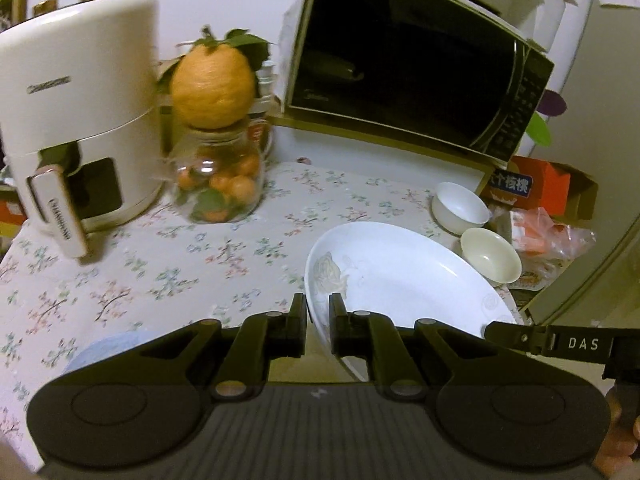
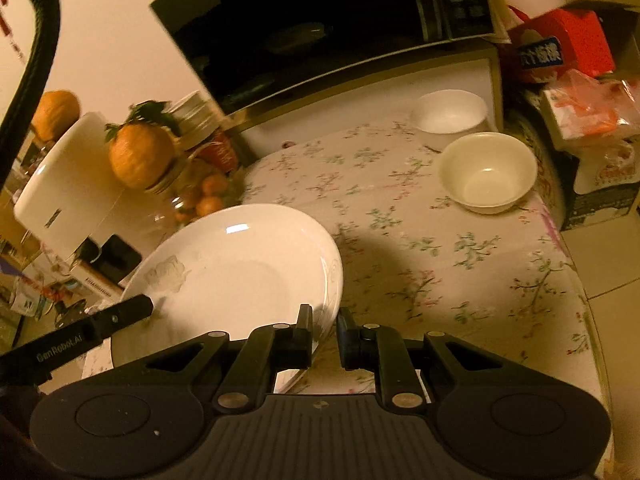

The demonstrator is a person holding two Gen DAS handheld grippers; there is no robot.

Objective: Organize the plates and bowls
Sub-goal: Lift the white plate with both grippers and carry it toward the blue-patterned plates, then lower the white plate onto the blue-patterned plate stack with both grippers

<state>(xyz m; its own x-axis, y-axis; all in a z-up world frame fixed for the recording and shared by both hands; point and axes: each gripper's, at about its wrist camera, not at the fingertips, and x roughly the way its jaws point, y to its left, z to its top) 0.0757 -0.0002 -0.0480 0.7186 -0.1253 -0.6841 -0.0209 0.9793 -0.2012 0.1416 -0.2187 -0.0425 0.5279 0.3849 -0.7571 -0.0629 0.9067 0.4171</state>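
Ahead and right of the plate [image 1: 400, 276], clamped at opposite rims by left gripper [image 1: 318, 312] and right gripper [image 2: 325, 326], sit 2 bowls [image 2: 486, 172], nearer the right hand

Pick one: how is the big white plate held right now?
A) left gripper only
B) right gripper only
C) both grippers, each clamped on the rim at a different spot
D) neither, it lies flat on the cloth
C: the left gripper pinches the plate at its near rim, and the right gripper clamps the rim on the other side, the plate tilted between them.
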